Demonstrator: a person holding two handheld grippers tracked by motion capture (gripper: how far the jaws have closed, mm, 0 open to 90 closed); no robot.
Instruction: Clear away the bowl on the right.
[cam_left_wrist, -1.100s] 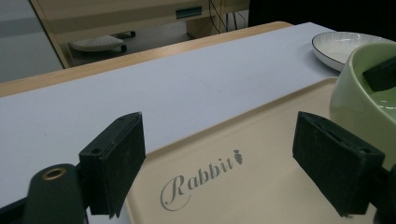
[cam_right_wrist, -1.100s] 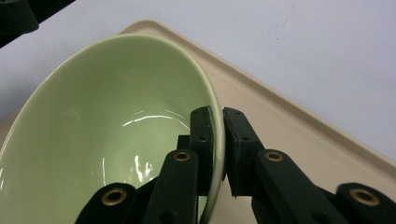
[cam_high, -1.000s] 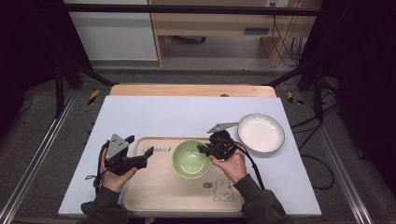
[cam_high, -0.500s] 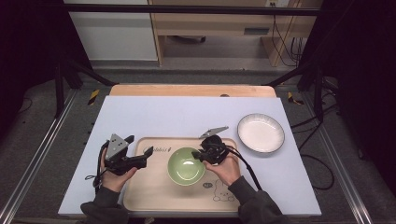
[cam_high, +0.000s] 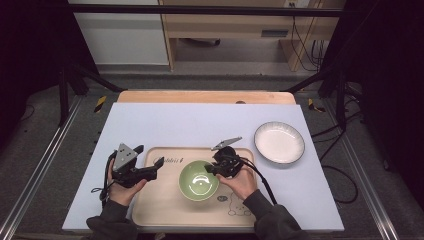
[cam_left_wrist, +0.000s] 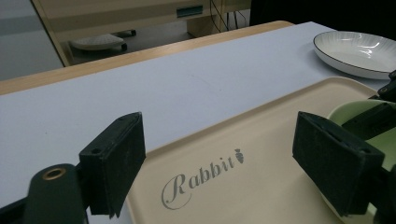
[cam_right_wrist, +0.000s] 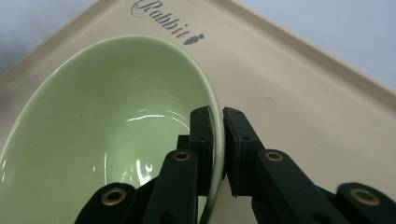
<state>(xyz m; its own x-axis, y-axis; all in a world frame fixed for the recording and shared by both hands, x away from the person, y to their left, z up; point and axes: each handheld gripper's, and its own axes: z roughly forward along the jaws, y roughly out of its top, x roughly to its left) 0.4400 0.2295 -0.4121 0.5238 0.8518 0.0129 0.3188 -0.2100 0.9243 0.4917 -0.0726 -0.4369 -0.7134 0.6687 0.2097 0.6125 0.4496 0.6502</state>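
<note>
Table (cam_high: 200, 120): covered by a pale sheet, centre of the high view.
Tray (cam_high: 165, 210): beige, lower centre, printed "Rabbit".
White plate (cam_high: 279, 142): right of centre, off the tray.
Green bowl (cam_high: 198, 180): on the tray, lower centre.
Right gripper (cam_high: 210, 170): jaws clenched on the green bowl's rim.
Left gripper (cam_high: 152, 170): lower left, jaws spread wide, holding nothing.

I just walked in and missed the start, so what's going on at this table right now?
A person is working with a handheld gripper in each hand. The right gripper has its jaws shut on the rim of a green bowl, which sits over a beige tray printed with the word Rabbit. The left gripper hangs open over the tray's left edge, holding nothing. A white plate sits empty on the table, to the right of the tray.
</note>
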